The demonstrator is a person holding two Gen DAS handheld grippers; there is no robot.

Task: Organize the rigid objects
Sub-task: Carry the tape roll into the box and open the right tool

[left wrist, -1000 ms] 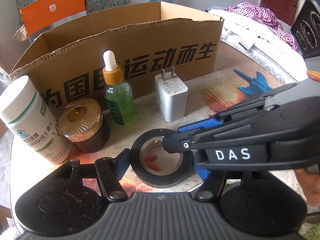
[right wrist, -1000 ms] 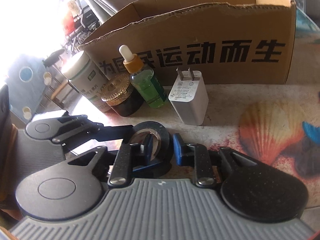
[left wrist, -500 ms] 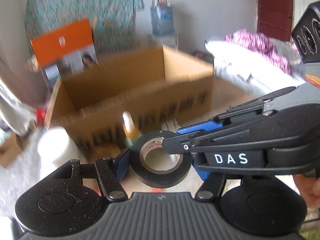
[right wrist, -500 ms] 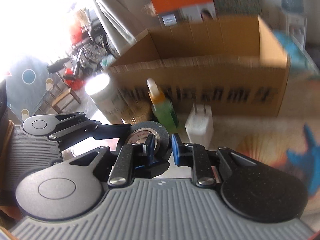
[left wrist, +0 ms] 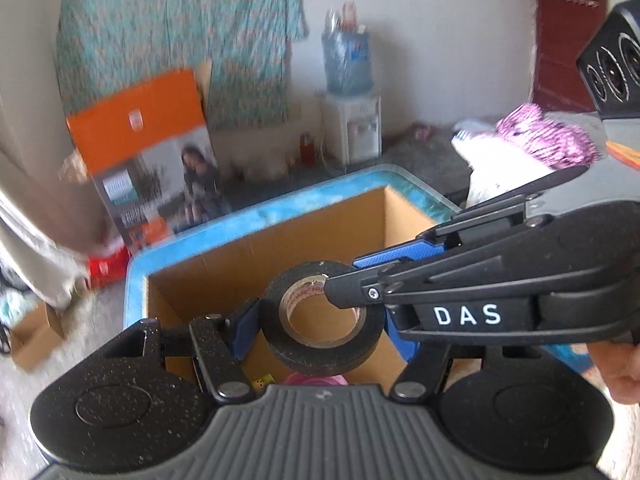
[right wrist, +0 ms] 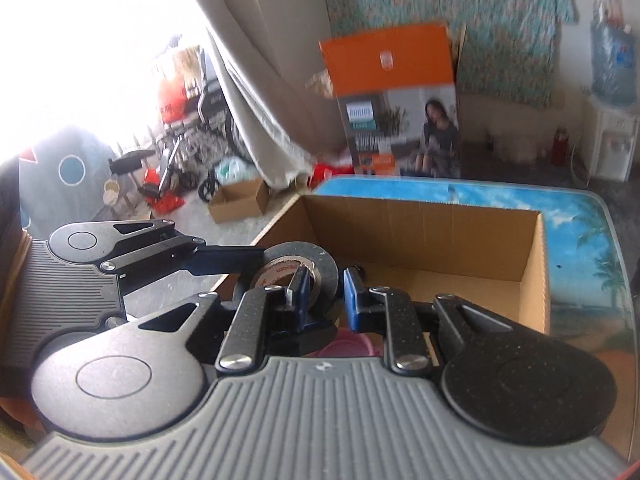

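Note:
A black tape roll point(left wrist: 320, 320) is held by both grippers above the open cardboard box point(left wrist: 280, 248). My left gripper point(left wrist: 320, 330) is shut on the roll across its outer sides. My right gripper point(right wrist: 326, 294) is shut on the roll's wall point(right wrist: 320, 268), one finger inside the hole and one outside. In the left wrist view the right gripper point(left wrist: 472, 292) comes in from the right. Inside the box a pink thing point(left wrist: 316, 380) and a small yellow die point(left wrist: 262, 380) show under the roll.
The box point(right wrist: 460, 228) stands on a blue beach-print table point(right wrist: 580, 220). An orange and grey product box point(right wrist: 396, 100) stands behind it. A water dispenser point(left wrist: 352, 128) is at the far wall. A black speaker point(left wrist: 616, 68) is at the right.
Both grippers lifted the tape roll off the table and carried it up over the box opening. The bottles, jar and charger have dropped out of view.

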